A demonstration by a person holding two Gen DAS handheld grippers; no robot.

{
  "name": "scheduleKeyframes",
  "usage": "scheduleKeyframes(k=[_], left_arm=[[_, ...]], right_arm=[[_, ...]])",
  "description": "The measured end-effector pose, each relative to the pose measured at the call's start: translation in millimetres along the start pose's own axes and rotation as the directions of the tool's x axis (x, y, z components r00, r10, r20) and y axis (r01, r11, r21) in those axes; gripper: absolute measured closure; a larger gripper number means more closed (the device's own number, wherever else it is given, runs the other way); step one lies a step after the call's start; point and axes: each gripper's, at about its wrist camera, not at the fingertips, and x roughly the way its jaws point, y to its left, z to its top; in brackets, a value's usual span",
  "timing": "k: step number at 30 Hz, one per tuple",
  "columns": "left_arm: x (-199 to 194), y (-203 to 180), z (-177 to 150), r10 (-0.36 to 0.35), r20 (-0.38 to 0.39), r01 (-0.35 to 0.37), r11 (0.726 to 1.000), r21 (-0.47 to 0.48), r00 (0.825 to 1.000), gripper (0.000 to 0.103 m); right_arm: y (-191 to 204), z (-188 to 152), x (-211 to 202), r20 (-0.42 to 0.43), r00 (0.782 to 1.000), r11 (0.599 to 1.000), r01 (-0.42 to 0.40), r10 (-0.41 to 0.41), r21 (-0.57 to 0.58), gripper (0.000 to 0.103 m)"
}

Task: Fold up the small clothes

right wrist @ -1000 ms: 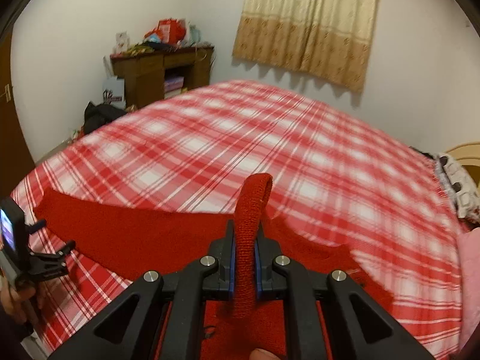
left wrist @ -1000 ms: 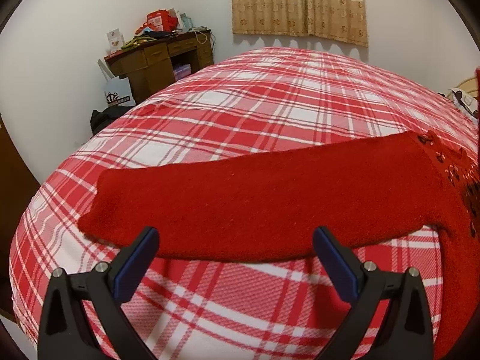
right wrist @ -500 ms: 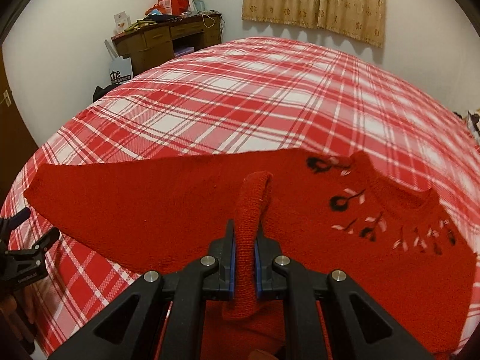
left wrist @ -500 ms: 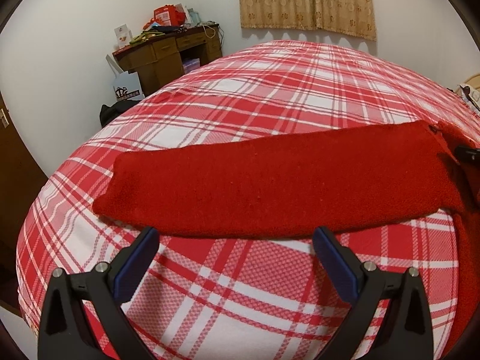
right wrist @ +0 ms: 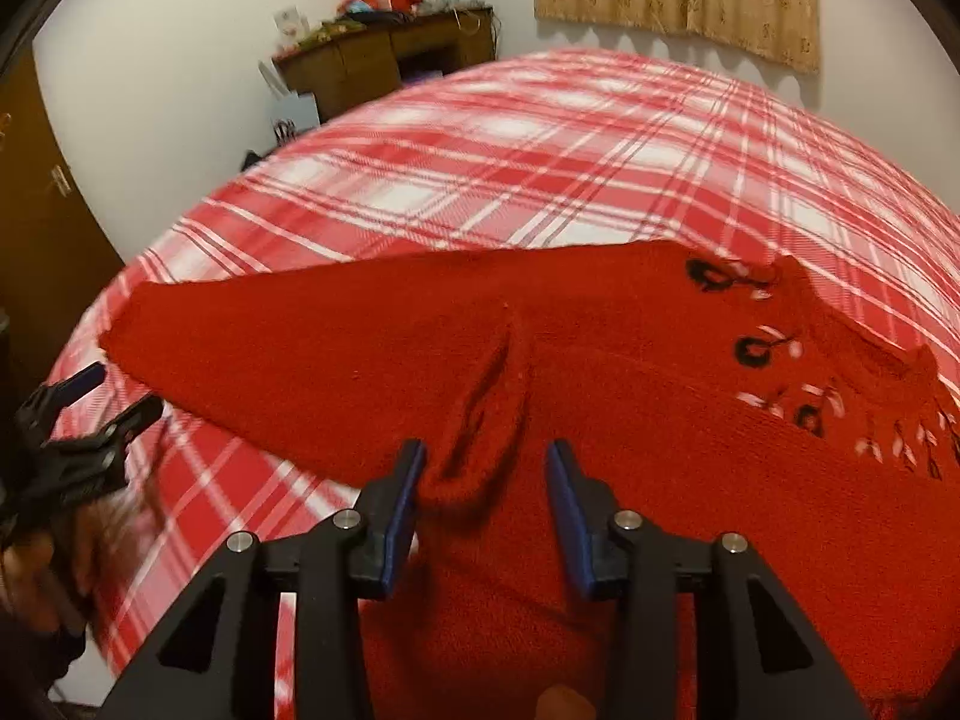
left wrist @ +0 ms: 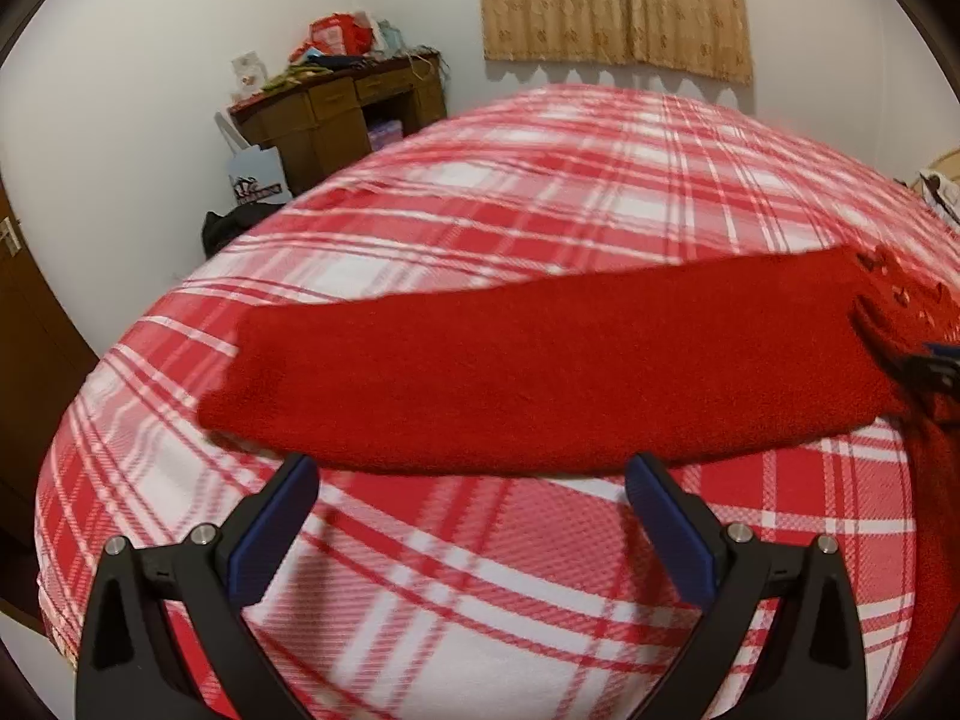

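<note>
Nearest the right wrist camera, the right gripper [right wrist: 485, 468] had just been opening, its two blue pads standing apart with a loose fold of the red sweater [right wrist: 630, 420] lying between them, the left pad close against the fold and the right pad clear of it. The one sweater lay spread on the red-and-white plaid bedspread [right wrist: 540, 180], its body under that gripper, dark and white embroidered motifs [right wrist: 756, 351] running along the neckline to the right, and one sleeve [left wrist: 540, 378] stretched flat toward the left. In the left wrist view, the left gripper [left wrist: 471, 480] hovered just short of the sleeve's near edge, its jaws spread wide with nothing but bedspread between them; the same gripper showed at the left edge of the right wrist view, held in a blurred hand [right wrist: 36, 564]. Farther back, beyond the bed's far left corner, stood one brown wooden desk [left wrist: 336, 114] with drawers, its top heaped with clutter too small to sort, a red box or bag [left wrist: 336, 36] among it. One white paper bag [left wrist: 255, 177] leaned against the desk, what it held hidden, and a dark bundle [left wrist: 228, 228] lay on the floor beside it. On the far wall hung one beige patterned curtain [left wrist: 618, 0].
</note>
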Motion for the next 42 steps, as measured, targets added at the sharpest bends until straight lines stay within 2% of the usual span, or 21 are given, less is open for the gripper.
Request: scheduleKeyframes(k=[2,4,8,11,14,17,20,23,27,31,32,33,34,37,38,40,42], left_arm=[[-5.4,12.2,3.6,0.011,0.031,-0.010,1.000,-0.022,0.999,0.000],[-4.6,24.2,7.3,0.031,0.040,-0.029,0.999,-0.043,0.999,0.000],[4.9,47.4,15.3,0.062,0.018,-0.060,0.994,-0.091,0.998,0.000],[6.4,61.6,18.0,0.059,0.008,-0.058,0.990,-0.129,0.998,0.000],[8.8,68.3,18.6,0.060,-0.001,-0.060,0.989,-0.139,0.998,0.000],[13.5,69.9,16.7,0.046,-0.017,-0.048,0.989,-0.142,0.999,0.000],[18.1,71.2,15.2,0.037,-0.031,-0.041,0.989,-0.142,0.999,0.000],[25.4,71.9,16.2,0.033,-0.046,-0.040,0.989,-0.144,0.998,0.000],[31.3,71.9,16.8,0.032,-0.059,-0.040,0.988,-0.147,0.998,0.000],[34.6,70.3,16.6,0.035,-0.070,-0.044,0.989,-0.139,0.997,0.000],[36.1,69.6,16.4,0.034,-0.073,-0.043,0.990,-0.133,0.997,0.000],[37.3,69.0,15.9,0.035,-0.077,-0.045,0.990,-0.130,0.996,0.000],[39.0,68.8,15.8,0.035,-0.083,-0.046,0.991,-0.129,0.996,0.000],[41.2,70.2,16.9,0.034,-0.090,-0.046,0.990,-0.136,0.995,0.000],[40.9,70.4,17.5,0.032,-0.088,-0.044,0.990,-0.137,0.996,0.000],[39.5,70.2,18.4,0.036,-0.083,-0.047,0.990,-0.134,0.996,0.000],[38.4,71.4,18.8,0.033,-0.083,-0.044,0.989,-0.138,0.996,0.000]], right_arm=[[-14.0,-5.8,-15.9,0.028,0.999,0.999,-0.030,0.029,0.039,0.060],[-26.8,-9.1,-23.6,0.048,0.999,0.997,-0.009,0.006,0.070,0.057],[-35.8,-11.5,-12.6,0.022,1.000,0.992,-0.001,-0.002,0.128,0.056],[-14.9,-20.6,0.8,-0.036,0.995,0.993,-0.086,0.089,0.075,0.056],[9.3,-31.3,-5.4,-0.034,0.997,0.998,-0.064,0.063,-0.021,0.056],[-8.0,-38.5,-18.2,-0.022,0.996,0.996,-0.084,0.085,0.039,0.056],[-39.0,-45.1,-41.7,0.009,1.000,0.996,-0.022,0.021,0.089,0.056],[-78.4,-53.8,-68.8,0.035,0.994,0.988,0.097,-0.102,0.117,0.056],[-151.5,-68.9,-91.1,0.011,0.972,0.940,0.223,-0.234,0.257,0.056],[-218.6,-98.8,-97.0,-0.084,0.957,0.868,0.289,-0.279,0.405,0.057],[-229.3,-107.3,-102.6,-0.054,0.968,0.865,0.243,-0.245,0.440,0.057],[-233.5,-112.6,-109.2,-0.024,0.976,0.865,0.203,-0.216,0.458,0.057],[-234.0,-113.4,-113.2,-0.025,0.974,0.863,0.210,-0.224,0.459,0.057],[-221.6,-109.3,-123.6,-0.028,0.948,0.861,0.300,-0.317,0.410,0.056],[-214.4,-107.2,-124.9,-0.021,0.944,0.867,0.311,-0.330,0.389,0.056],[-199.6,-104.7,-121.0,-0.016,0.952,0.898,0.294,-0.306,0.329,0.056],[-192.2,-108.4,-103.7,-0.081,0.944,0.903,0.330,-0.320,0.276,0.052]])
